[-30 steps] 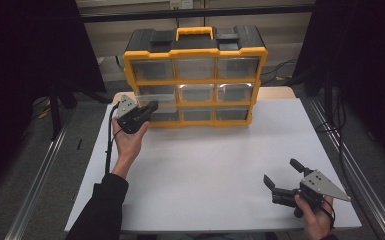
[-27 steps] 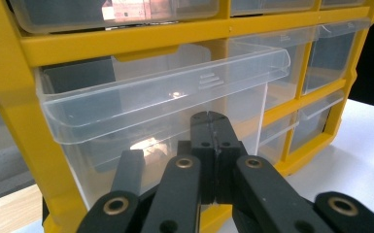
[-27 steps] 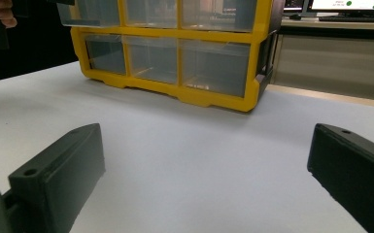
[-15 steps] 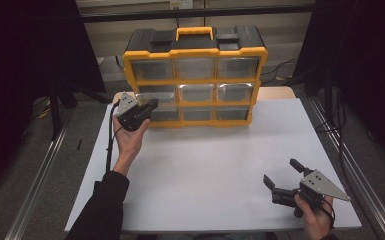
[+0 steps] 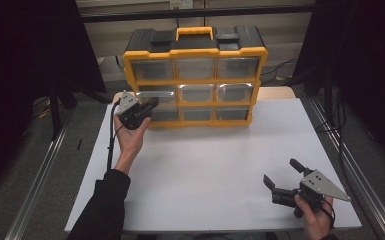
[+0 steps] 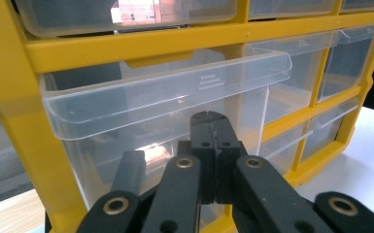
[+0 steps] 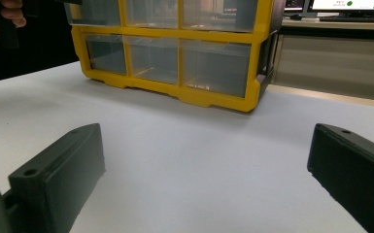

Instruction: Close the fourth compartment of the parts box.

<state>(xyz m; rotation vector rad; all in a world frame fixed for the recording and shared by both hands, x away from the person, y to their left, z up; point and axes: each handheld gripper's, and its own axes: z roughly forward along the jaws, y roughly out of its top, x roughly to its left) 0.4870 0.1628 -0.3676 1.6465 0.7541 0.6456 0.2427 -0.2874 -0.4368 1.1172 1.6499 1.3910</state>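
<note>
My left gripper (image 5: 147, 106) is raised off the table and pressed close to the yellow-framed plastic organiser cabinet with clear drawers and a black top (image 5: 195, 75). Its two black jaws are closed flat against each other with nothing between them, as the left gripper view shows (image 6: 212, 127). Just ahead of and above their tips sits the clear plastic drawer in the cabinet's left column (image 6: 165, 92), pulled out a little from the frame, its long lip handle jutting toward me. Whether the tips touch the drawer front I cannot tell. My left hand (image 5: 130, 137) wraps the gripper body from below, and its black cable (image 5: 111, 135) trails down beside my wrist.

My right gripper (image 5: 284, 181) is low over the white table surface (image 5: 205, 170), well apart from the cabinet, which stands far ahead of it. Its jaws are spread wide, with bare table between them in the right gripper view (image 7: 204, 174). My right hand (image 5: 314, 217) holds it beneath the grey three-cornered plate (image 5: 324, 183).
</note>
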